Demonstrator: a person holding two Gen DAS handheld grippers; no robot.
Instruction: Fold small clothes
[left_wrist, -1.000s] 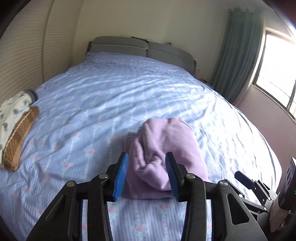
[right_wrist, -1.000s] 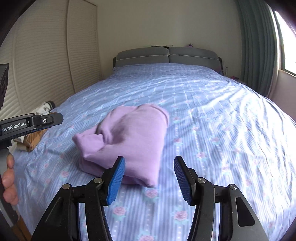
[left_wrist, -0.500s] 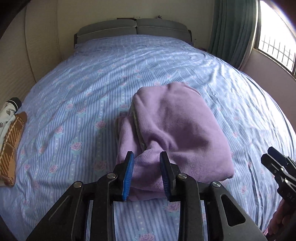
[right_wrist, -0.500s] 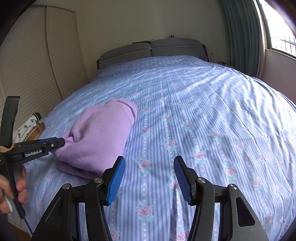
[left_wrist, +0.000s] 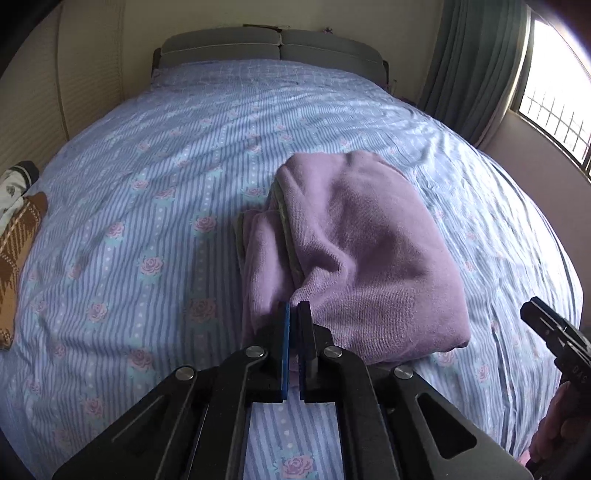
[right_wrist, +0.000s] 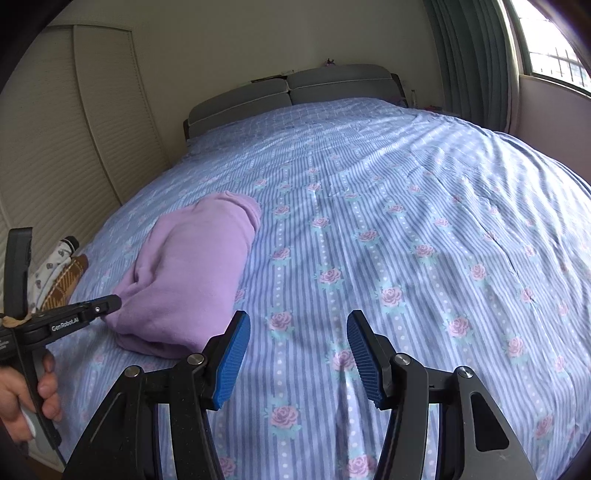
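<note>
Left tongs (left_wrist: 294, 314), lower centre, have just closed and pinch the near edge of the folded lilac garment (left_wrist: 354, 254), which lies mid-frame on the striped rose-print bed (left_wrist: 147, 184). Right tongs (right_wrist: 298, 334) stand open over bare sheet; the garment lies at their left.

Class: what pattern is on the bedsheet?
Blue stripes with pink roses on the bedsheet; clearest in the right wrist view.
</note>
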